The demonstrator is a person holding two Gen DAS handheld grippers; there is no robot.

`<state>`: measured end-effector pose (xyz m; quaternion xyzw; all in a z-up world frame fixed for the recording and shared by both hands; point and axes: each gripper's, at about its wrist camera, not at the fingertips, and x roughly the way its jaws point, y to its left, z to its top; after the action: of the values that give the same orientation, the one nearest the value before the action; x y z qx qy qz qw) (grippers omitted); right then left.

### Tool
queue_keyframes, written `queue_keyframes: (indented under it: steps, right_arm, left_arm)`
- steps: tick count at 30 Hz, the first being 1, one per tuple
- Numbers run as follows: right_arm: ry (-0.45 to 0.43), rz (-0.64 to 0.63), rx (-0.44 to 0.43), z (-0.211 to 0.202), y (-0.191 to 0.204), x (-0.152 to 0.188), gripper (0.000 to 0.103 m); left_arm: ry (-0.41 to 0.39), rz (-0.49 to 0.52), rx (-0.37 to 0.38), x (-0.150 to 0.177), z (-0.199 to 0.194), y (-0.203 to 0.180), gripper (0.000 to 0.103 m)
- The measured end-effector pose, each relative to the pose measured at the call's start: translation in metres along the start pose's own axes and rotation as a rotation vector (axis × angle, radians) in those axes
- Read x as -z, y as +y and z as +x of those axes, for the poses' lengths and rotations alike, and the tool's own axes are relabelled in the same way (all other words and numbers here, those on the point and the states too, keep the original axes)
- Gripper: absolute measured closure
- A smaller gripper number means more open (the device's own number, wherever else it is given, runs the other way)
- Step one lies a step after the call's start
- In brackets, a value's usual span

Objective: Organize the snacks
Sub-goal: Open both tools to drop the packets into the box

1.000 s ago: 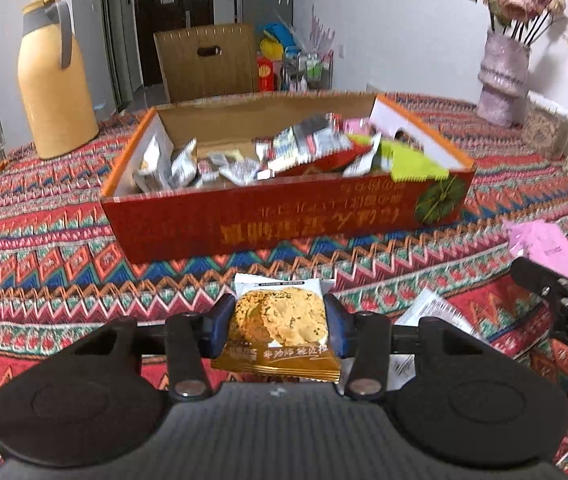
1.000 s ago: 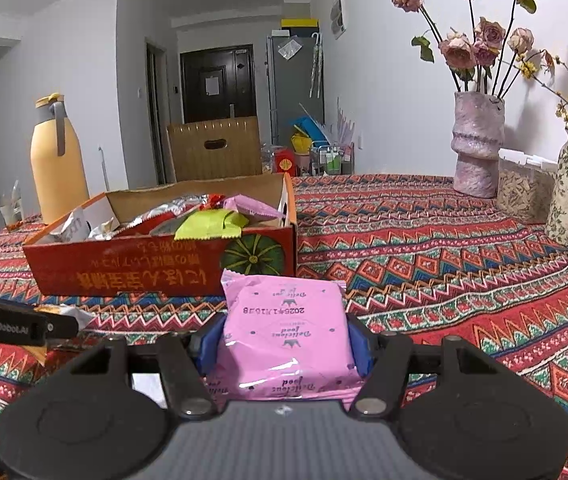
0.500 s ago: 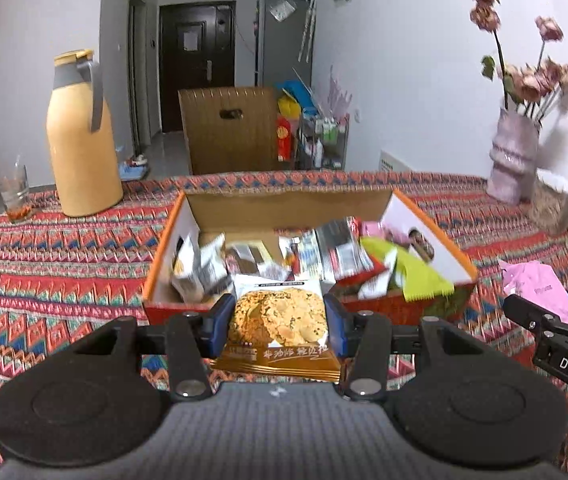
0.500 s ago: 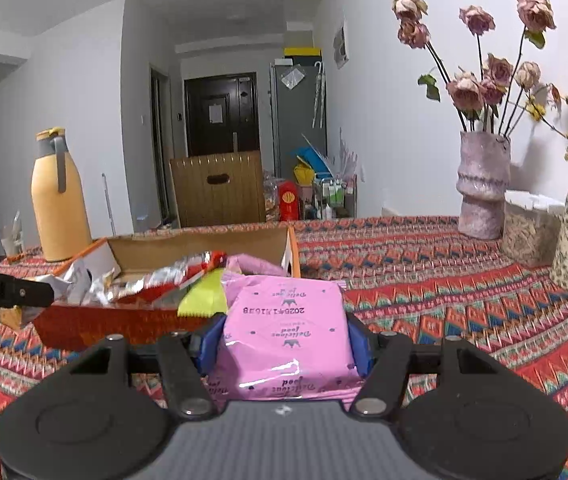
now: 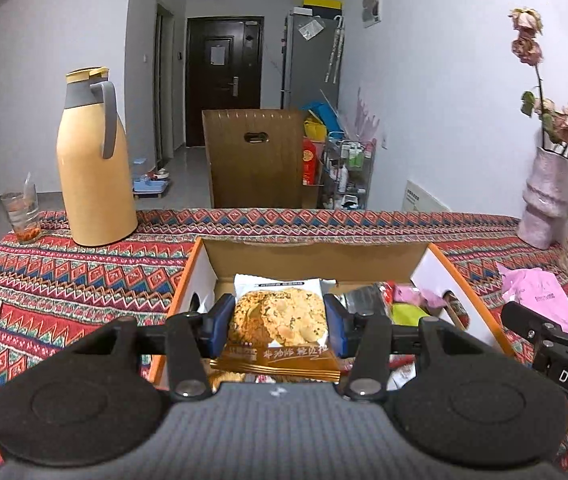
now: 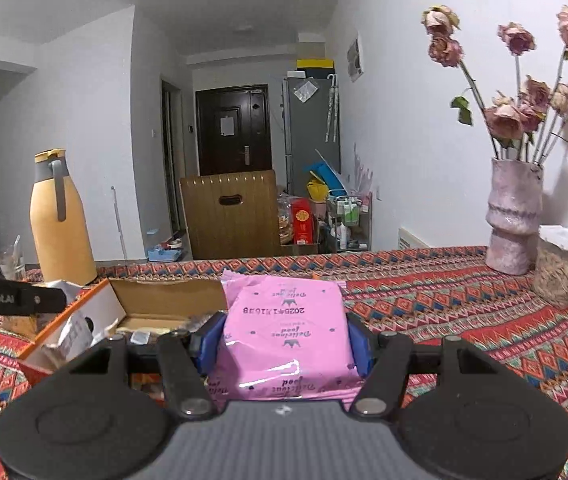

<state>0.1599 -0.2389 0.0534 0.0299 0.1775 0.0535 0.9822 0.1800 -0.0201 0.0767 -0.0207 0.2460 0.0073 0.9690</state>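
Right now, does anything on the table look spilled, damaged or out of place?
Nothing spilled or damaged. The snacks in the cardboard box lie in a loose jumble. The left gripper grips a cookie packet and the right gripper a pink packet, both above the box.

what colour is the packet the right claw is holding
Pink, with small dark print; the packet shows best in the right wrist view.
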Motion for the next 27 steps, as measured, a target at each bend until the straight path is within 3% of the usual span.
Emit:
queue_keyframes:
  steps: [10,23,26,27]
  right_arm:
    - [0.013,-0.004,-0.022,0.052,0.018,-0.015,0.042]
    - [0.071,-0.012,-0.061,0.085,0.023,0.008,0.042]
    - [0.07,0.009,-0.061,0.084,0.019,0.009,0.035]
    - [0.069,0.023,-0.061,0.082,0.016,0.009,0.029]
  left_arm:
    - [0.006,-0.04,-0.04,-0.006,0.042,0.007,0.055]
    - [0.081,-0.058,-0.041,0.01,0.073,0.018,0.054]
    - [0.077,-0.077,-0.039,0.01,0.07,0.02,0.03]
    - [0.072,-0.087,-0.047,0.009,0.069,0.021,0.013]
